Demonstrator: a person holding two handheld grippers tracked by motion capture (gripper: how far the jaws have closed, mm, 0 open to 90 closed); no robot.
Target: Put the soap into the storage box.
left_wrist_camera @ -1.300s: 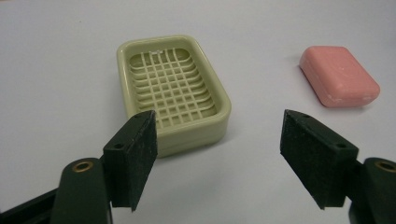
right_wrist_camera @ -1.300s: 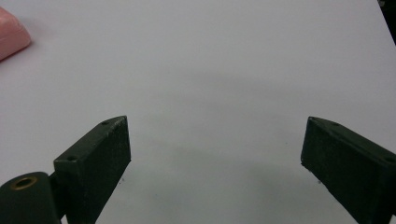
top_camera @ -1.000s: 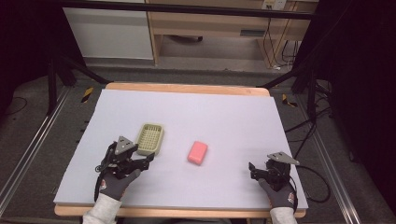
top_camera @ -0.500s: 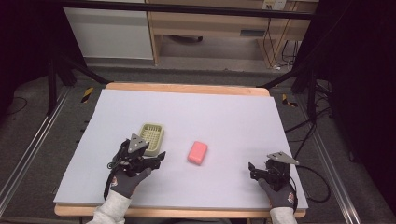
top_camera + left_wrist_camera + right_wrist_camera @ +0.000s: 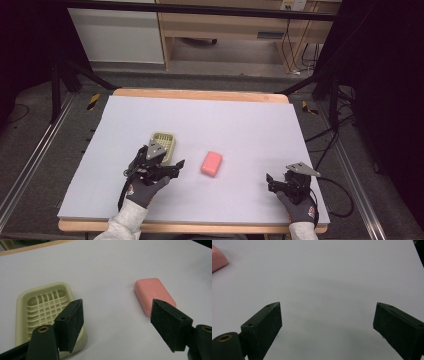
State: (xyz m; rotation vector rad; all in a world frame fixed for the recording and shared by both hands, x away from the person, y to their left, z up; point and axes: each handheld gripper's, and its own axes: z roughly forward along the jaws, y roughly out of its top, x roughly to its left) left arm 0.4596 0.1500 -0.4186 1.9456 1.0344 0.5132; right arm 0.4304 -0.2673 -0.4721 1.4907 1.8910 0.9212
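My left gripper had slid right across the table since a second earlier, from beside the soap dish toward the soap, while my right gripper stayed put near the right edge. Both had their jaws spread wide, holding nothing. The pink soap bar lay bare on the white tabletop, just right of my left gripper and far nearer it than my right, its long axis running away from me. The pale green soap dish sat empty beneath my left jaw.
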